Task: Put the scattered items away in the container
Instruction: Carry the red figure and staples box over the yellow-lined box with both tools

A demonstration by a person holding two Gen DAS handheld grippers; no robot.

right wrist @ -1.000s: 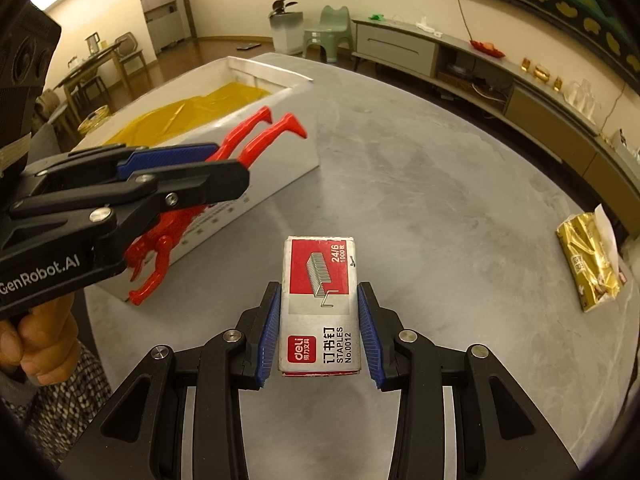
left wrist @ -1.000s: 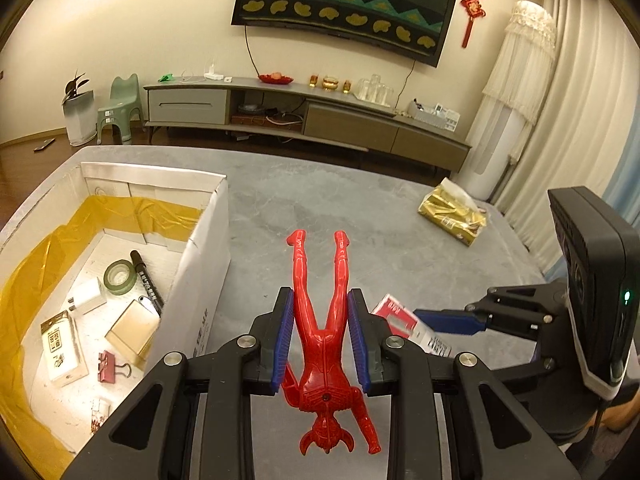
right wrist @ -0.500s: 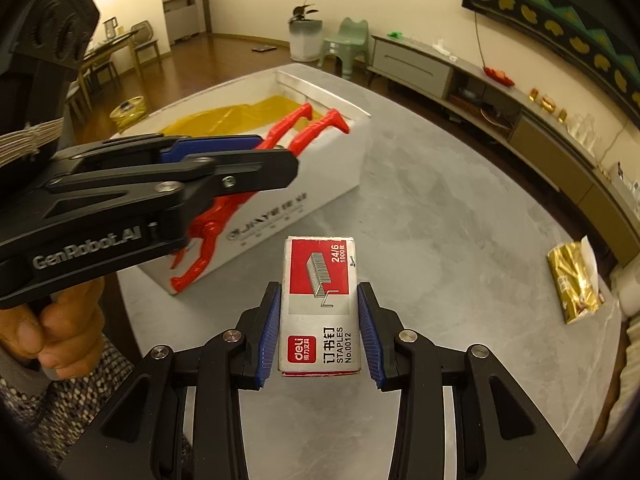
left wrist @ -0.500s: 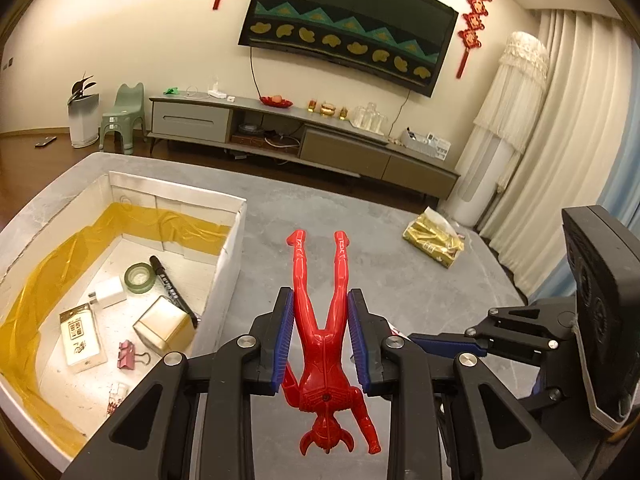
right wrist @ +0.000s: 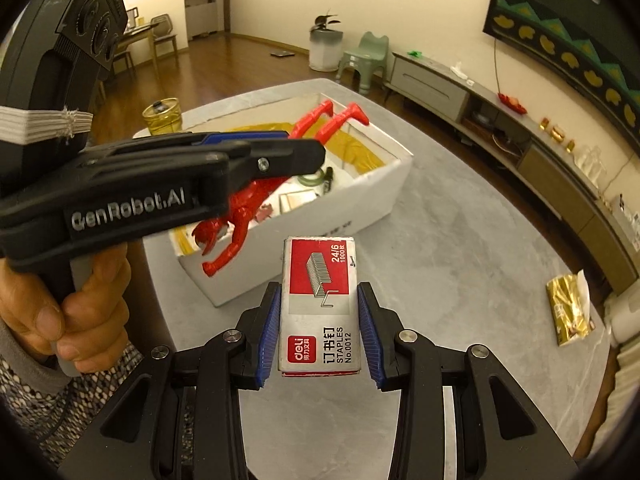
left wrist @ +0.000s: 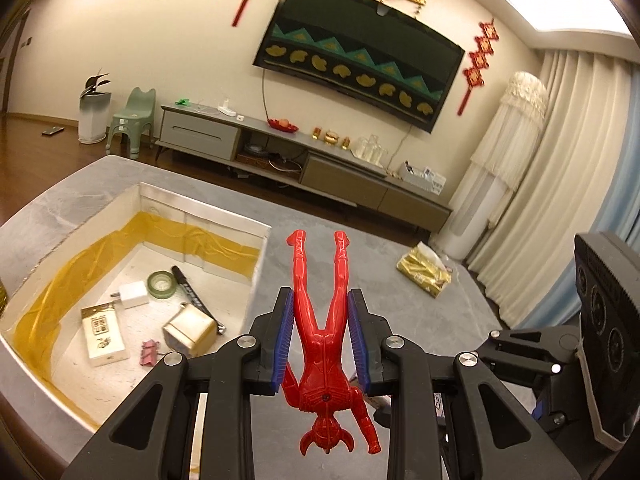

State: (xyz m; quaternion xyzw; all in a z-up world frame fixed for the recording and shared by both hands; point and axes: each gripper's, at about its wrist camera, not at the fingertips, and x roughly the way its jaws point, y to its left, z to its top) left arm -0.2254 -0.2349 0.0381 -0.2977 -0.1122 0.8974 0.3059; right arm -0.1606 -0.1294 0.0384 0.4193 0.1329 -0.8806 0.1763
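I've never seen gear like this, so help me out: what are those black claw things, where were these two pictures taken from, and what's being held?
No robot here: a person's hand holds a gripper, one per hand. Each carries a camera looking along its fingers, giving two views. The left gripper clamps a red toy figure; the right gripper clamps a box of staples. On the grey table stands a white box already holding tape, a marker and small items. A gold packet lies farther off.

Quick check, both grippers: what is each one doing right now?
Left gripper: shut on the red toy figure, held head-down.
Right gripper: shut on the staples box, clear of the table.
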